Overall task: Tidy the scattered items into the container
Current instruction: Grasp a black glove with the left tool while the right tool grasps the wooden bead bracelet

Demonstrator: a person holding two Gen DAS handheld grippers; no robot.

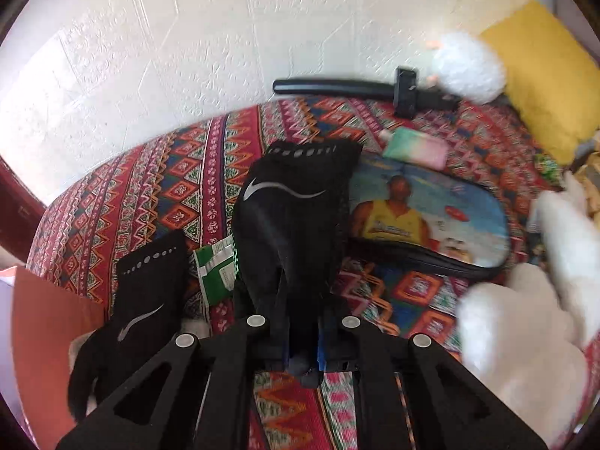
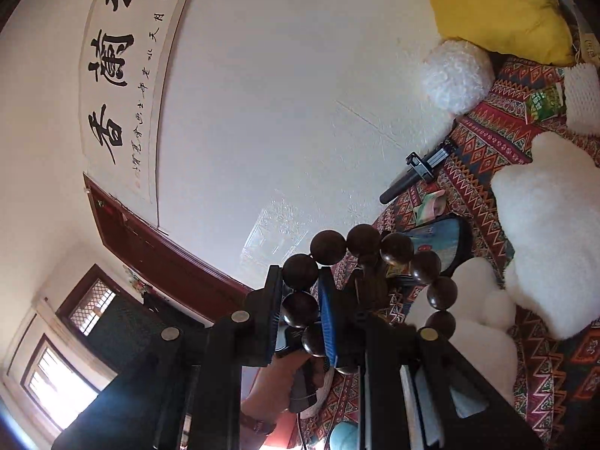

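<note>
A white swoosh logo marks the black glove [image 1: 290, 221] pinched in the left hand-held gripper [image 1: 303, 337], lifted above the patterned bedspread [image 1: 123, 195]; its twin, the second black glove [image 1: 138, 311], lies near left, draped over an orange box [image 1: 41, 337]. The right hand-held gripper [image 2: 300, 307] is clamped on a dark wooden bead bracelet [image 2: 397, 249], held up before a wall scroll [image 2: 112, 75] of black Chinese calligraphy. A basketball-player pouch [image 1: 423, 217] lies on the bedspread to the right.
</note>
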